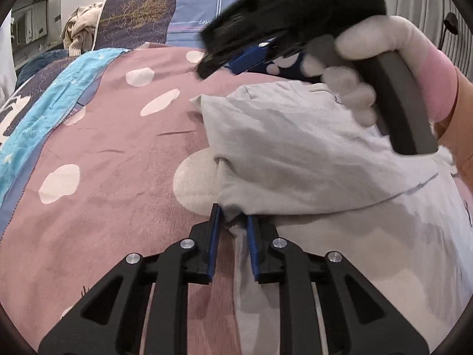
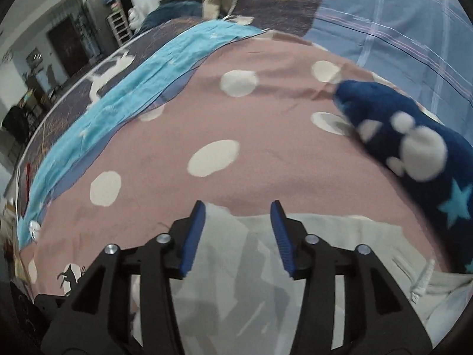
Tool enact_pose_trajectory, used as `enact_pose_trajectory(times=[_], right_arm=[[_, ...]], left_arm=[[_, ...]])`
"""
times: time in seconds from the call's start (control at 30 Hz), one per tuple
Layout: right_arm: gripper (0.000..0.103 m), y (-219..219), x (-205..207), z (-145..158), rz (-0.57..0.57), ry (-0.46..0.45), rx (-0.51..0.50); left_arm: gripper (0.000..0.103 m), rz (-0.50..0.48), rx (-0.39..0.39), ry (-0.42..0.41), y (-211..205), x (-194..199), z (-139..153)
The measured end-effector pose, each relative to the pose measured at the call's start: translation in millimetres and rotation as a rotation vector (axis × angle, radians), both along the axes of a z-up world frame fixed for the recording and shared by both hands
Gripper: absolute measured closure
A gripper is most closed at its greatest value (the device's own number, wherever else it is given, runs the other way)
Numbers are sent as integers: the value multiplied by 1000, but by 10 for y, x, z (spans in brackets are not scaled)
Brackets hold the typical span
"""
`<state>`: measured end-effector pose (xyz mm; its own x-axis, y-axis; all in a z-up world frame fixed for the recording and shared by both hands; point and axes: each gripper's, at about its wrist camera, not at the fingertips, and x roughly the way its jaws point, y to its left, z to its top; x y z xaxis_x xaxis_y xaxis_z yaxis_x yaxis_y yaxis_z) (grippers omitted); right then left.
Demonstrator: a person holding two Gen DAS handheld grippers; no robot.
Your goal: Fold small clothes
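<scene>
A light grey garment (image 1: 310, 153) lies on the pink dotted bedspread (image 1: 112, 153). My left gripper (image 1: 233, 213) is shut on a bunched corner of it and lifts a fold over the rest. My right gripper (image 1: 207, 65) shows in the left wrist view, held by a white-gloved hand above the garment's far edge. In the right wrist view my right gripper (image 2: 238, 210) is open and empty, its blue pads (image 2: 193, 236) above the grey garment (image 2: 236, 266), whose drawstring (image 2: 422, 281) lies at the right.
A navy fleece cloth with white shapes and stars (image 2: 414, 148) lies right of the garment. A turquoise cloth (image 2: 133, 88) runs along the bedspread's left side. A patterned pillow (image 1: 136, 11) and a beige bundle (image 1: 79, 26) sit at the back.
</scene>
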<state>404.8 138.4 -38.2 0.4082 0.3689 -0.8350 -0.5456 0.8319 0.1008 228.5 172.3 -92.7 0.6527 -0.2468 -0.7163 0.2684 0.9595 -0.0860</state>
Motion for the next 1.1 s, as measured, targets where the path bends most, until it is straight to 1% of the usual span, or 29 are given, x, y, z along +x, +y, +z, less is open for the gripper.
enact_pose_trajectory(times=[0.03,0.1,0.13,0.17,0.2,0.23,0.3,0.37,0.4,0.43,0.47,0.5,0.53,0.6,0.67,0.77,0.8,0.83,0.9,0.93,0.97,1.0,1.03,1.1], right_arm=[[49,108,16,-62,17,4,-35],[50,367,51,-254,49,18,-145],[80,465,66,-347,53,17,-205],[99,538,78,-420,53,8,-259],[100,574,83,-425,29,-27,-277],[100,548,91,-351,-4,-63,-233],[101,330,194,-164,-122,-77,-64],[101,162,315,-127,-187,-57,23],[102,111,370,-160,-173,-29,77],[102,95,390,-195,-142,4,116],[102,77,399,-228,-115,39,155],[95,34,398,-222,-123,45,170],[85,-43,379,-174,-152,24,182],[75,-180,329,-45,-183,-19,199],[74,-345,242,102,-198,-41,194],[71,-717,-84,259,-183,-83,136],[69,-913,-283,291,-177,-107,105],[65,-1079,-438,294,-177,-117,88],[63,-1537,-840,240,-186,-97,82],[62,-1741,-1007,194,-198,-80,84],[62,-1980,-1207,140,-220,-64,94],[62,-2209,-1398,75,-250,-44,110],[62,-2340,-1509,40,-268,-31,121],[61,-2611,-1772,-61,-314,-12,157]], left_arm=[[84,2,-10,3,6,3,-1],[89,2,-28,5,20,2,-4],[94,-1,-30,2,19,-14,-1],[96,5,-16,-11,2,-38,10],[97,15,6,-30,-14,-64,25],[102,34,37,-60,-35,-96,57],[103,94,116,-142,-87,-232,136],[103,110,179,-182,-178,-317,160],[103,112,202,-177,-211,-310,140],[103,116,222,-154,-232,-274,105],[103,118,219,-136,-220,-239,87],[103,123,210,-117,-196,-213,72],[103,129,198,-100,-165,-193,57],[103,139,180,-77,-111,-169,40],[102,139,187,-82,-120,-198,51],[99,149,194,-94,-94,-287,64],[100,155,180,-95,-66,-307,73],[100,155,145,-100,4,-313,90],[91,80,-60,-91,239,-316,177],[72,54,-163,-78,367,-288,224],[56,32,-297,-58,536,-220,293],[55,22,-349,-49,591,-185,329],[54,20,-387,-40,647,-90,374],[53,11,-383,-8,640,209,446]])
